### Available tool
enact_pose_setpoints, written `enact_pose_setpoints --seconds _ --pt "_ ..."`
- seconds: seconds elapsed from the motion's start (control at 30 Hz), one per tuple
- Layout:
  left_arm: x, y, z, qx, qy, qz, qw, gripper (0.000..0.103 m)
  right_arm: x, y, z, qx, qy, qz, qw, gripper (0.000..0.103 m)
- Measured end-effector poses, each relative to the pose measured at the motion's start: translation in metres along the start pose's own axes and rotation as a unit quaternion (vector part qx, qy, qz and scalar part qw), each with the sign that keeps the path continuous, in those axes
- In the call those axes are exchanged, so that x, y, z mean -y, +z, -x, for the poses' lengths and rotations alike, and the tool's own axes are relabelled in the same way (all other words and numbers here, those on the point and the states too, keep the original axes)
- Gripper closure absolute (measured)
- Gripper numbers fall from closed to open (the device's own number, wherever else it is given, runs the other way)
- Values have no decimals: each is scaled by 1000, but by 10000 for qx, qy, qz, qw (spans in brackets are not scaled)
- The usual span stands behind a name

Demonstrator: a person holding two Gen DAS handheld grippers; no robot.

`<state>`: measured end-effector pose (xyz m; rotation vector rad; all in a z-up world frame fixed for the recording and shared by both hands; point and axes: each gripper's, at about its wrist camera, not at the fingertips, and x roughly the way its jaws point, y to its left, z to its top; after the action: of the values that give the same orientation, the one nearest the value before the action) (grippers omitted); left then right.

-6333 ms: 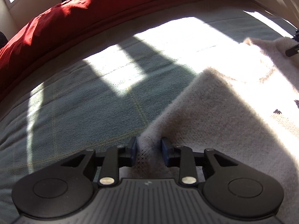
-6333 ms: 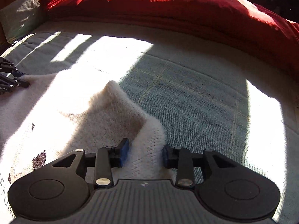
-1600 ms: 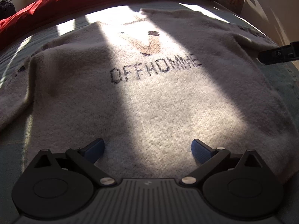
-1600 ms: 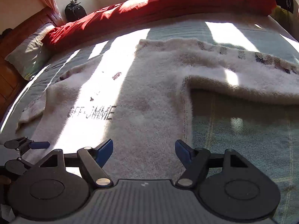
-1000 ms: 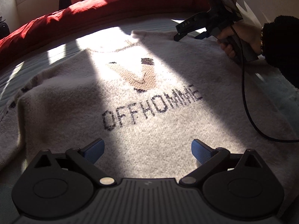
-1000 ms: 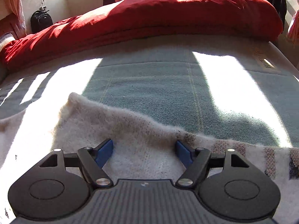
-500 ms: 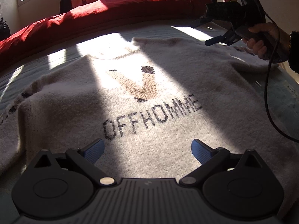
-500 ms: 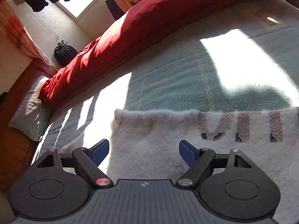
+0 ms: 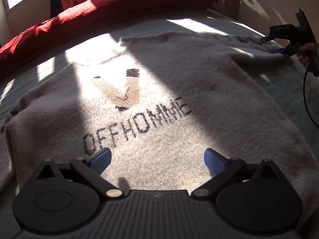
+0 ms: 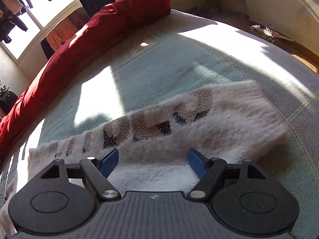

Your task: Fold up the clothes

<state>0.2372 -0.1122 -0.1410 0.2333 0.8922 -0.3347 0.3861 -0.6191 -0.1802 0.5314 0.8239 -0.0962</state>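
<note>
Jaws spreading wide on both grippers, gripping nothing. Bed (image 9: 229, 25) carrying cream knit sweater (image 9: 159, 83), lying flat, front up, no fold showing. Right sleeve (image 10: 199, 119) stretching outward under right gripper (image 10: 153, 160). Left gripper (image 9: 157, 159) hovering over hem. Folding all remaining.

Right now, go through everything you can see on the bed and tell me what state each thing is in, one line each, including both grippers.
Sweater: spread flat, front up, unfolded.
Right sleeve: stretched out sideways on the bed cover, not folded in.
Left gripper: open, empty, over the sweater's lower body.
Right gripper: open, empty, over the right sleeve.
Red duvet: bunched along the bed's far edge.
</note>
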Motion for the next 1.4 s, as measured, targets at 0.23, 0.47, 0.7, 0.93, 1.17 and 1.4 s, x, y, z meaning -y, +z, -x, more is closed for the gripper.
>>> enact_pose_setpoints --seconds 0.23,0.47,0.7,0.93,1.17,1.4 --pt "14 7 3 31 -38 -157 9999 4 -6 -10 21 206 551 -467 9972 21" --pt "19 10 -2 -88 -12 -187 9998 4 -96 -42 -2 -521 2032 330 9772 18" --pt "11 9 -10 -248 -13 47 9997 4 -110 -61 -10 -775 1896 1047 9732 18" --pt "3 3 -17 -310 -33 237 9992 4 -14 -32 24 -22 439 339 9985 18" --pt "2 1 -21 -342 -61 273 9990 4 -14 1 19 483 465 26 9977 17" --pt "-6 1 -24 -417 -166 378 9983 1 -11 0 -10 366 -206 -34 9991 17"
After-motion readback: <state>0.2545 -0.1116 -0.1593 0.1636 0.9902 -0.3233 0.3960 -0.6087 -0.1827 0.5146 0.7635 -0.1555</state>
